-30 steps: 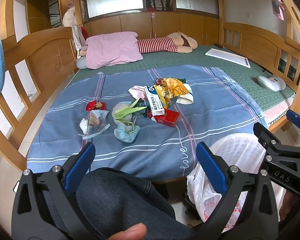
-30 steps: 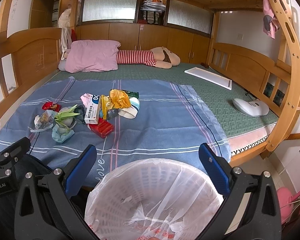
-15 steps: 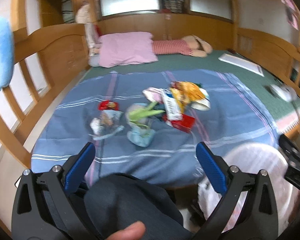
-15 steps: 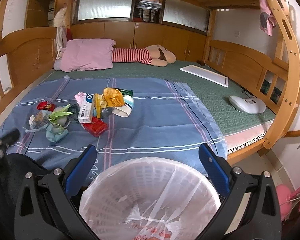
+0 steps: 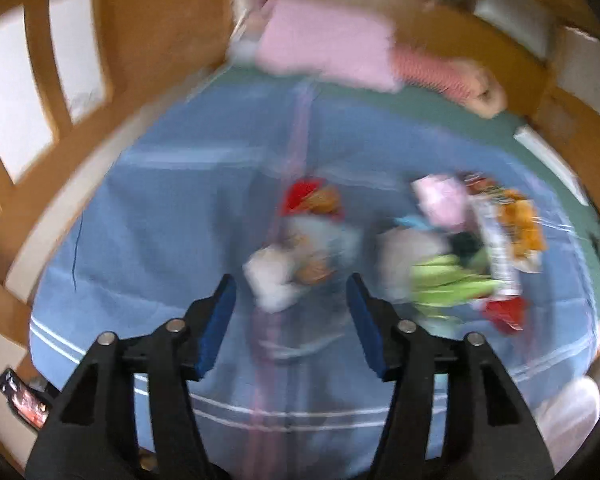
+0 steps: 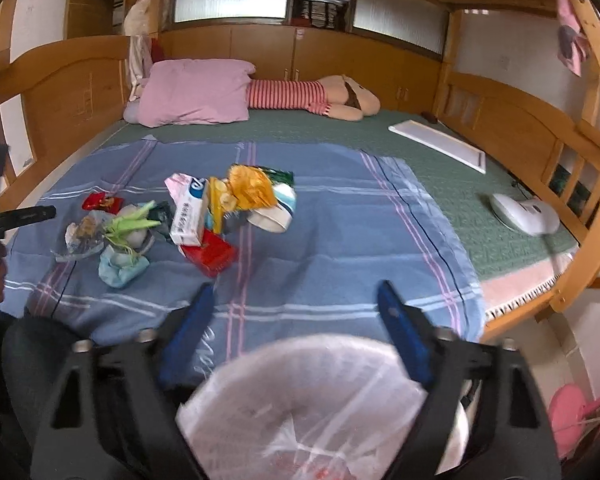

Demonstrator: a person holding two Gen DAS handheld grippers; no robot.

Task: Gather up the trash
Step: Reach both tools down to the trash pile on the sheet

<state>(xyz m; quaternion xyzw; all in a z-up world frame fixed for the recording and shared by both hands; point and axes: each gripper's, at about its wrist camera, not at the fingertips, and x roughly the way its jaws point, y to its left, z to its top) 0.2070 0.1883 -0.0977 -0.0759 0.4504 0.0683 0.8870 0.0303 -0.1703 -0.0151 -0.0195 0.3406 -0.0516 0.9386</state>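
A pile of trash lies on the blue blanket (image 6: 340, 240): a clear wrapper with crumpled tissue (image 5: 296, 268) (image 6: 82, 236), a red snack packet (image 5: 308, 196) (image 6: 102, 202), a green wrapper (image 5: 448, 284) (image 6: 134, 222), a white box (image 6: 188, 218), a red box (image 6: 210, 256) and a yellow chip bag (image 6: 248, 186). My left gripper (image 5: 292, 300) is open, just short of the clear wrapper; this view is blurred. My right gripper (image 6: 296, 300) is open and empty above the white lined trash basket (image 6: 308, 408).
A pink pillow (image 6: 192, 92) and a striped plush toy (image 6: 312, 96) lie at the bed's far end. A white board (image 6: 440, 144) and a white device (image 6: 524, 212) lie on the green mat at right. Wooden bed rails (image 6: 520, 128) run along both sides.
My left gripper has swung forward over the blanket to the clear wrapper, with its jaws narrowed a little. My right gripper has risen slightly above the basket.
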